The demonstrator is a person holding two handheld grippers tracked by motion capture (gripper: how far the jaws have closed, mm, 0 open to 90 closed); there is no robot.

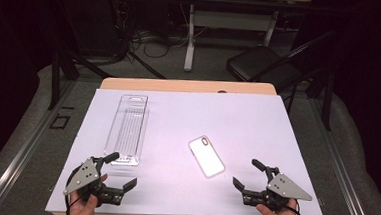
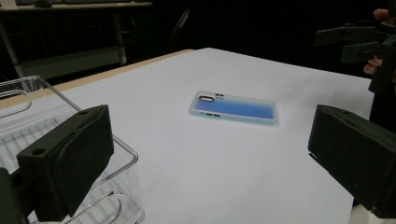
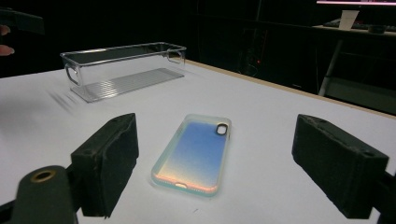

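Phone case point(image 1: 206, 155) — flat on the white tabletop point(image 1: 243, 120), between both hands, untouched. Clear bin point(image 1: 126, 128) — empty, near the left tongs point(image 1: 123, 171). Left and right tongs point(image 1: 242, 174) — jaws apart, holding nothing. Progress: nothing picked up yet; grasp and placement remain, likely.

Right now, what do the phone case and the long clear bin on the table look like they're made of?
Phone case: probably flexible plastic or silicone, with a frosted translucent rim and a blue-to-orange tint across its back. Long clear bin: looks like rigid transparent plastic, glossy; the table shows through its walls, and its floor is ribbed.
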